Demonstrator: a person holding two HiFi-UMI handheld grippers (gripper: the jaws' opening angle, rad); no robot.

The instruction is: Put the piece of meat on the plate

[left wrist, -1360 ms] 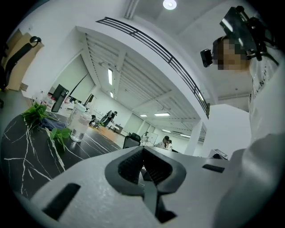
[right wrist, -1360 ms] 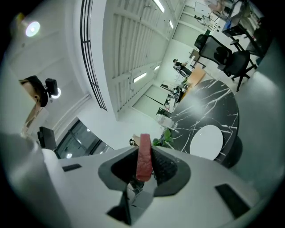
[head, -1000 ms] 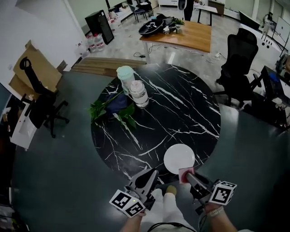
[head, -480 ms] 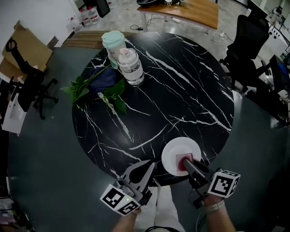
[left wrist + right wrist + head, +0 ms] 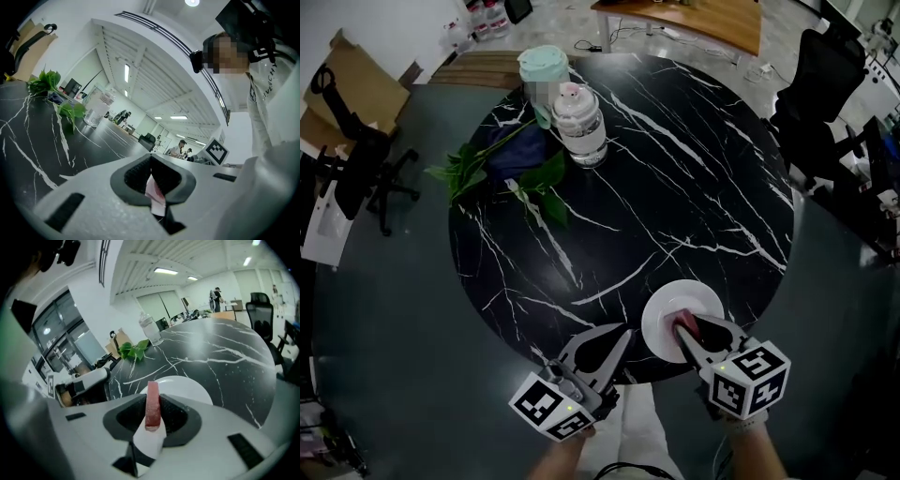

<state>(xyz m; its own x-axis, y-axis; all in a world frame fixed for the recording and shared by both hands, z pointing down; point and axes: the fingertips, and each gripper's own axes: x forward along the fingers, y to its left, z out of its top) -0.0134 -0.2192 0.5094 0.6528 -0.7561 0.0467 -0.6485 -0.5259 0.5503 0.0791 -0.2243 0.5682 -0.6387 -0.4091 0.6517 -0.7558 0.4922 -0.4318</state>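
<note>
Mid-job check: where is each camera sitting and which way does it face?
Head view: on the head, steeply down at the table; left gripper, right gripper, forearms show.
Left gripper view: on that gripper, level across the tabletop; its shut jaws, the person's torso.
Right gripper view: on that gripper, tilted down over the plate; jaws clamp the meat.
Shared: all three show the bottle and leaves.

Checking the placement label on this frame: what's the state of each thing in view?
piece of meat: on edge, clamped over the plate, not released.
plate: flat near the table edge, nothing lying on it.
right claw: shut on the piece of meat.
left claw: shut, left of the plate.
bottle: upright, capped.
mint cup: upright, lidded.
leafy stems: lying flat.
</note>
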